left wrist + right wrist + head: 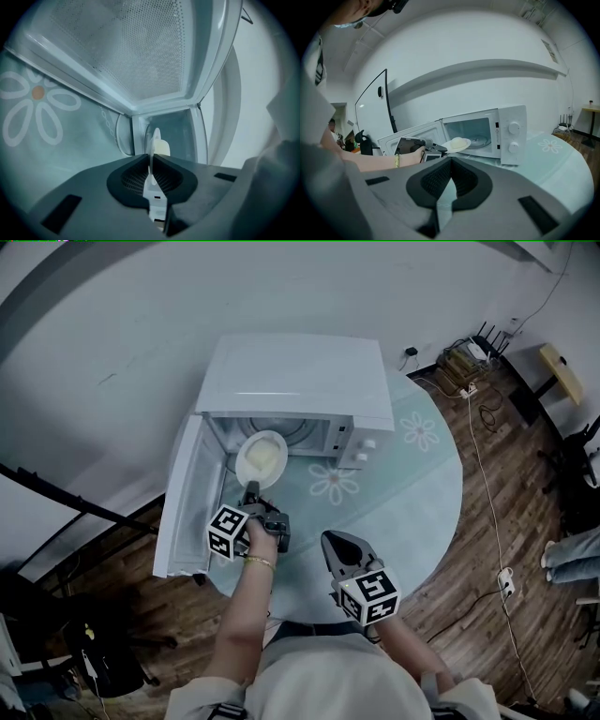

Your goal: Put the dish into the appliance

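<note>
A white microwave (295,381) stands on the round table with its door (183,502) swung open to the left. My left gripper (251,488) is shut on the near rim of a white dish (262,457) carrying a pale yellow lump of food. The dish hangs at the mouth of the cavity, on its left side. In the left gripper view the dish (154,140) shows edge-on between the pads of the left gripper (151,161), with the mesh door (131,51) above. My right gripper (337,538) is shut and empty, held back over the table's near part. From the right gripper (450,161) I see the dish (456,144) before the microwave (511,133).
The table (422,484) wears a pale teal cloth with daisy prints. Cables and a power strip (464,371) lie on the wooden floor at the right. A black stand (75,507) crosses the left side. A person's legs (572,554) show at the far right edge.
</note>
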Available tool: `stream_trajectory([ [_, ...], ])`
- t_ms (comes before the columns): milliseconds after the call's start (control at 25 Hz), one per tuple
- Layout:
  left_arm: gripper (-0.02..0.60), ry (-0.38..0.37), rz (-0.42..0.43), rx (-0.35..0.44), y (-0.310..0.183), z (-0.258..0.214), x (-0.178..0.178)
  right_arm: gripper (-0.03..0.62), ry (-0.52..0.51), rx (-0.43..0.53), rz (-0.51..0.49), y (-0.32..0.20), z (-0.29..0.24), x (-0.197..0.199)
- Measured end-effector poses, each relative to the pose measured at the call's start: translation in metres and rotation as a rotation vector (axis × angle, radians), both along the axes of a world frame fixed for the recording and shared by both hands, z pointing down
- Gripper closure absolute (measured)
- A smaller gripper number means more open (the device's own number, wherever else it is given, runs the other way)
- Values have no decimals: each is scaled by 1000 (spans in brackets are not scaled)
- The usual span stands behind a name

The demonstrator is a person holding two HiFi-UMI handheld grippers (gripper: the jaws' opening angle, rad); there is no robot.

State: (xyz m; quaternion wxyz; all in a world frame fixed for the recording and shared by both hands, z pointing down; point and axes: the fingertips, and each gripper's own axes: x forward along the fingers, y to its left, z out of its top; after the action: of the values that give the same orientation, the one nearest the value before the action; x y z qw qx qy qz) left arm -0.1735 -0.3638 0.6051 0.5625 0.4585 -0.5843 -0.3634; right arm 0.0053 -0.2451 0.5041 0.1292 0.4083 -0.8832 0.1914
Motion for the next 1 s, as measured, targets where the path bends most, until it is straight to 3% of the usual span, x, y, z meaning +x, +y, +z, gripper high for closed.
stream_trajectory([
  [640,548,10,13,-44,-46,31,-1,588,7,-24,2,-41,14,4],
  [1000,548,-45,40,-61,-81,34,0,588,6,-35,8,-51,20,5],
])
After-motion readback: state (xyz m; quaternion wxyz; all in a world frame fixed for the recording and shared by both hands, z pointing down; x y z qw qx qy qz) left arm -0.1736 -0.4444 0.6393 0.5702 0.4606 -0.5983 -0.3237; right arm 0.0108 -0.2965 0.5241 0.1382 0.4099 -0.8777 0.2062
